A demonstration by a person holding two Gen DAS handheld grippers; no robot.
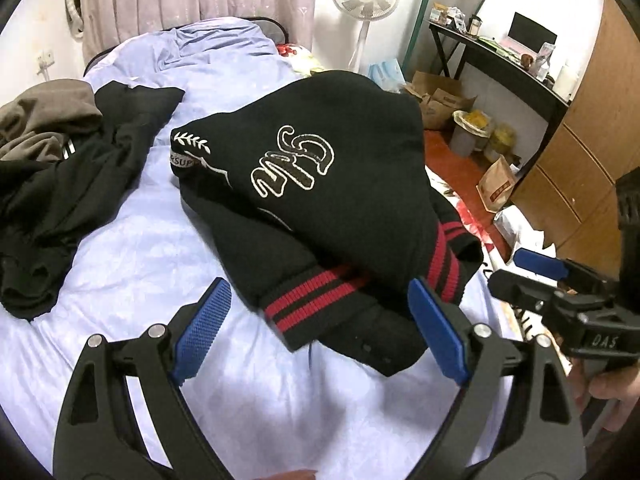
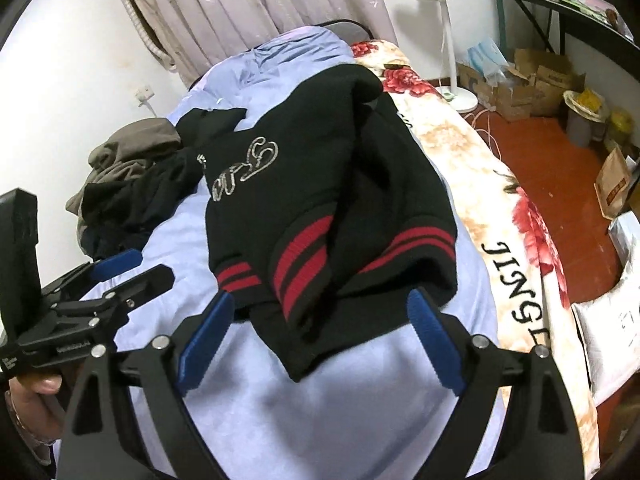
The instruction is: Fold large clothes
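A black jacket [image 1: 320, 184] with white embroidered lettering and red-striped ribbed cuffs and hem lies folded on the pale blue bed sheet [image 1: 168, 280]. It also shows in the right wrist view [image 2: 320, 184]. My left gripper [image 1: 320, 328] is open and empty, its blue pads [image 1: 204, 328] on either side of the jacket's near hem, just short of it. My right gripper [image 2: 324, 336] is open and empty over the near edge of the jacket. Each gripper shows at the edge of the other's view.
A heap of dark and brown clothes [image 1: 52, 168] lies on the bed's left side. A floral blanket [image 2: 500, 208] runs along the bed's right edge. A fan [image 1: 364, 4], cardboard boxes [image 1: 440, 100], bins and a desk [image 1: 500, 64] stand on the right.
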